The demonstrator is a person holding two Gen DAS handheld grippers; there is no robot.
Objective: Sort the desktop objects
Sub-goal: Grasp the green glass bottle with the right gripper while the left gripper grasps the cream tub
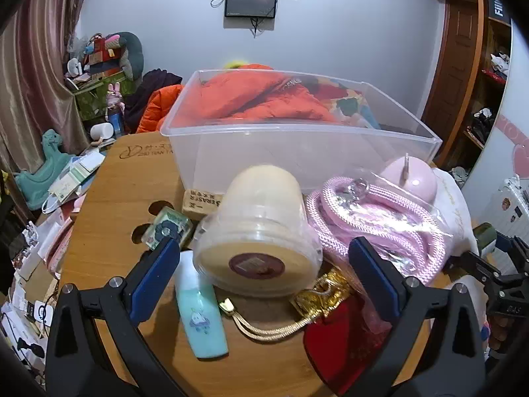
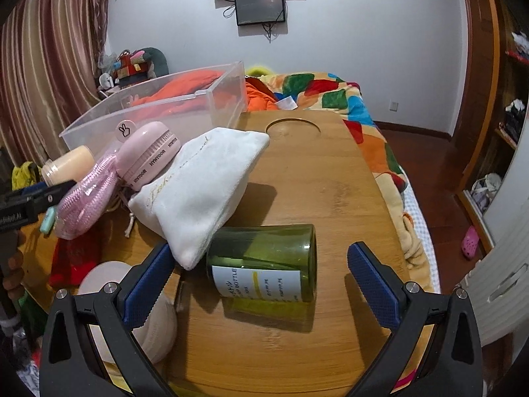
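In the left wrist view my left gripper [image 1: 263,258] is open, its blue pads either side of a cream tub [image 1: 261,228] lying on its side on the wooden table [image 1: 112,198]. A mint tube [image 1: 200,317], a gold-tasselled red pouch [image 1: 340,330], a pink cord in a plastic bag [image 1: 373,221] and an eraser [image 1: 198,203] lie around it. In the right wrist view my right gripper [image 2: 259,269] is open around a green bottle [image 2: 264,264] lying on its side. A white pouch [image 2: 201,188] and a pink brush [image 2: 148,155] lie beside it.
A clear plastic bin [image 1: 297,152] stands at the back of the table; it also shows in the right wrist view [image 2: 158,112]. A round cream object [image 2: 132,314] lies by my right gripper's left finger. A bed with a patterned blanket [image 2: 330,96] lies behind the table.
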